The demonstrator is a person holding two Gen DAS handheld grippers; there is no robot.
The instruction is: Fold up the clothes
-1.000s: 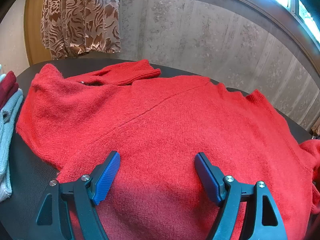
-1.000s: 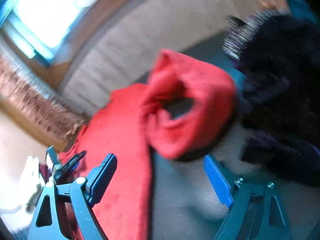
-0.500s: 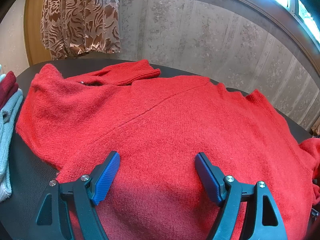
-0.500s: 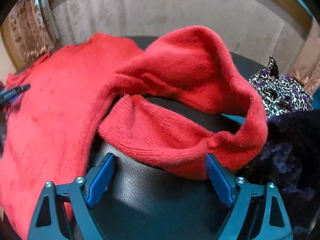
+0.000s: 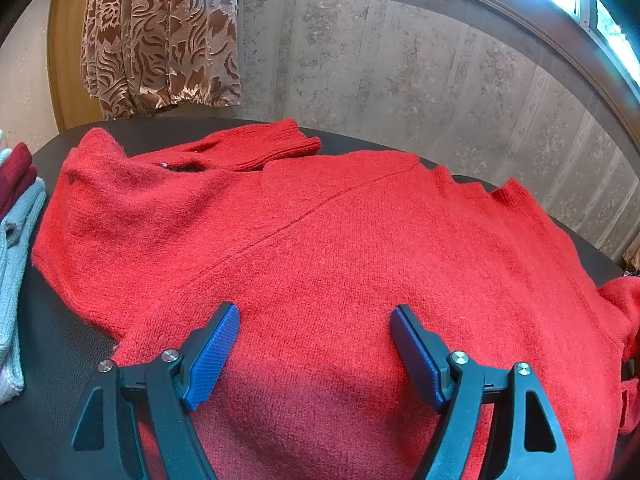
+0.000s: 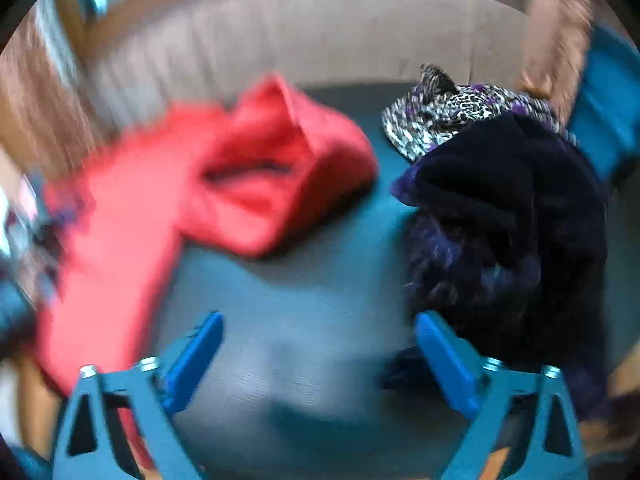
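A red knitted sweater (image 5: 328, 248) lies spread on the dark table (image 5: 60, 336), one cuffed sleeve (image 5: 264, 148) folded across its far edge. My left gripper (image 5: 316, 320) hovers open just above the sweater's near part, nothing between its blue pads. In the blurred right wrist view the sweater's other sleeve (image 6: 280, 168) lies bunched in a loop on the table, with the body (image 6: 116, 248) running down the left. My right gripper (image 6: 318, 328) is over bare tabletop short of that sleeve, its jaws opening wide and nothing between them.
Folded pale blue and dark red knitwear (image 5: 16, 240) is stacked at the table's left edge. A dark purple garment pile (image 6: 508, 232) and a leopard-print cloth (image 6: 448, 108) lie right of the sleeve. A patterned curtain (image 5: 160, 36) and papered wall stand behind.
The right gripper has pulled back and swung; the bunched sleeve now sits farther off and to the left, with the dark pile more in view. Left view is unchanged.
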